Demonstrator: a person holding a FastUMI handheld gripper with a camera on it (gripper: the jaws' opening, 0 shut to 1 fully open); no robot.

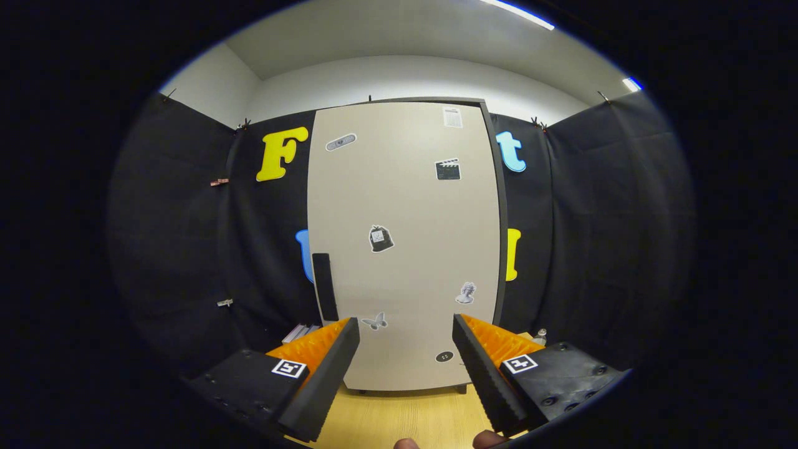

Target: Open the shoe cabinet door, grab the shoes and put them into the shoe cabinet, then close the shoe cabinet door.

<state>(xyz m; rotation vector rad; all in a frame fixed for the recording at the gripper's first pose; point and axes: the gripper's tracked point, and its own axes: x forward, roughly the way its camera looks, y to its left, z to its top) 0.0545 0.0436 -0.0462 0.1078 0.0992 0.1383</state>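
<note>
- The gripper (405,337) has its two fingers spread wide apart, and nothing is between them. They point straight at the lower half of the shoe cabinet door (405,249), but do not touch it.
- Just beyond the left finger, a dark vertical handle (324,285) sits on the left edge of the door. I think the wide opening leaves room to take this handle.
- The door is shut, flat against the shoe cabinet (492,187), whose dark side panel is seen on the right. Several small stickers (381,238) are on the door.
- The cabinet stands on short feet on a wooden surface (399,418).
- Something light (301,332), maybe shoes, lies low beside the cabinet, behind the left finger; I cannot tell what it is.
- A shut door fits both a time before the shoes go in and a time after they are inside.
</note>
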